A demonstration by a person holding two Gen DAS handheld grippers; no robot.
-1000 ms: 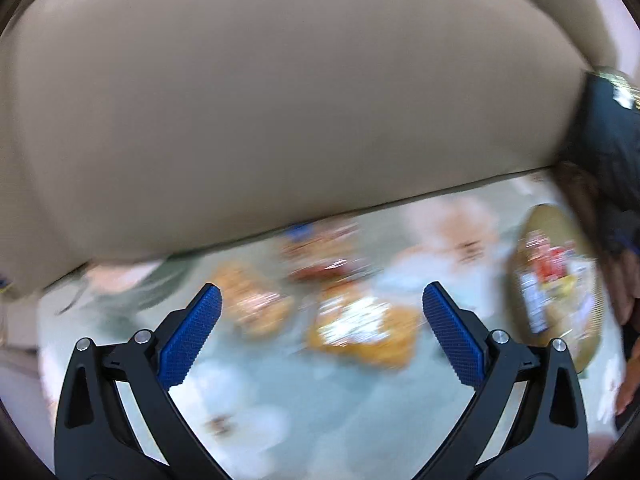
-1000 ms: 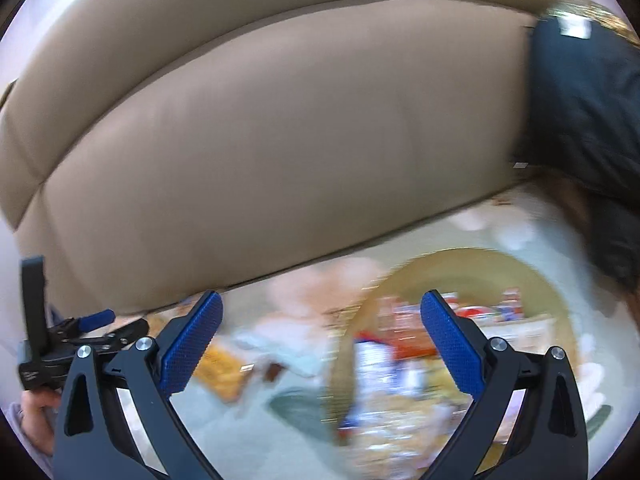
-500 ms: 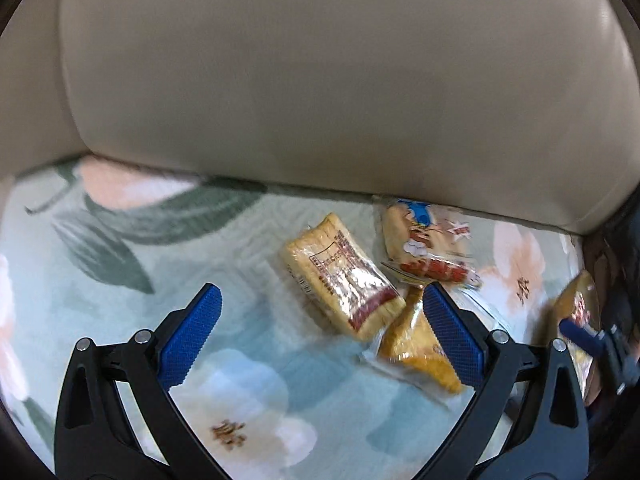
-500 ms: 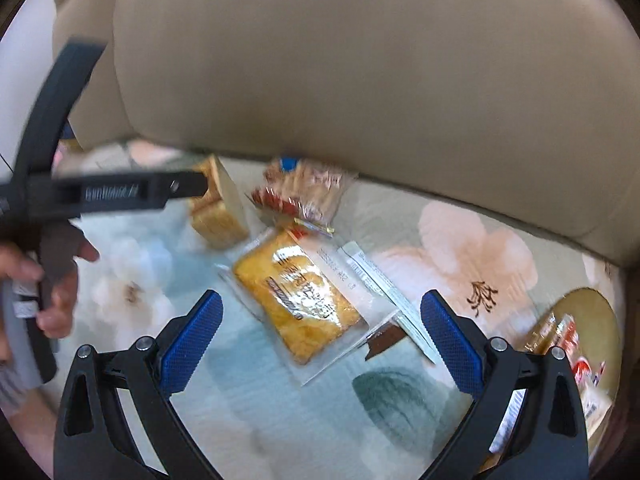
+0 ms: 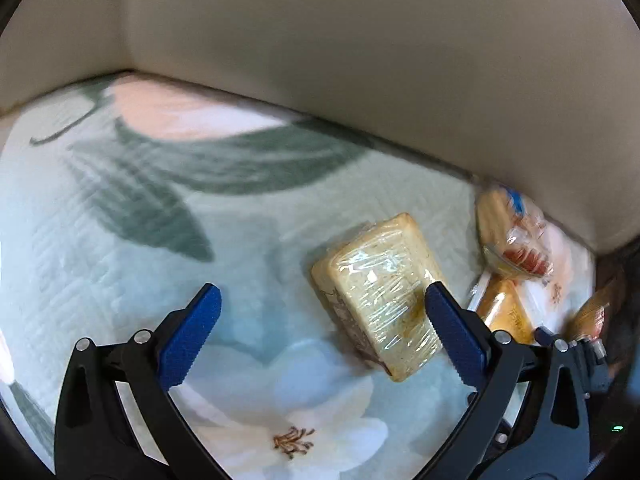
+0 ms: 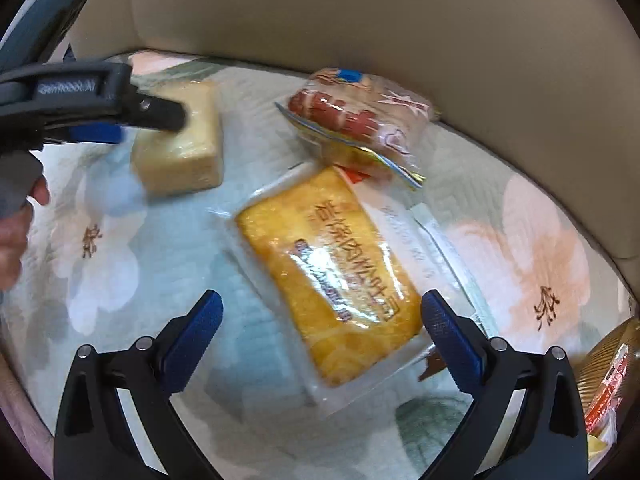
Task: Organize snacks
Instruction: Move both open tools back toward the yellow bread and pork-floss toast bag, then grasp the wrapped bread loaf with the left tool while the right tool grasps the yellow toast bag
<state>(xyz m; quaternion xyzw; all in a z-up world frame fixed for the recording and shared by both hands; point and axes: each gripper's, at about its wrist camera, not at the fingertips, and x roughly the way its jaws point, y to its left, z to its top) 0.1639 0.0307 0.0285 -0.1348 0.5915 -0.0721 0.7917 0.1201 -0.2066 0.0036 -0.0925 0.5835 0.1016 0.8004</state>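
Here, both hand-held grippers hang over a floral seat cover (image 5: 120, 240) spread on a beige sofa, with the sofa's back cushion (image 5: 360, 60) rising along the cover's far edge.

The left gripper (image 5: 320, 334) has its blue-padded fingers spread wide and holds nothing. A pale, cling-wrapped bread block (image 5: 380, 292) lies on the cover partly between those fingers; its near end sits close to the right-side pad (image 5: 452, 336), though whether they touch cannot be told. Beyond it, toward the cover's far right corner, lie a red-and-blue printed snack bag (image 5: 514, 236) and, just nearer, an orange toast packet (image 5: 506, 312).

The right gripper (image 6: 320, 330) is likewise wide open and empty, and the orange toast packet (image 6: 332, 272) (clear wrapper, printed lettering down its face) lies diagonally on the cover with its near end between the two fingers. The red-and-blue snack bag (image 6: 356, 120) rests against the far edge by the back cushion, its lower edge overlapping the packet's far end. The bread block (image 6: 180, 140) sits apart to the left, with the left gripper (image 6: 132, 120) over it and the person's hand (image 6: 16, 220) on its handle. At the cover's right edge, a gold plate (image 6: 612, 344) carries red-wrapped snacks, only partly in view.
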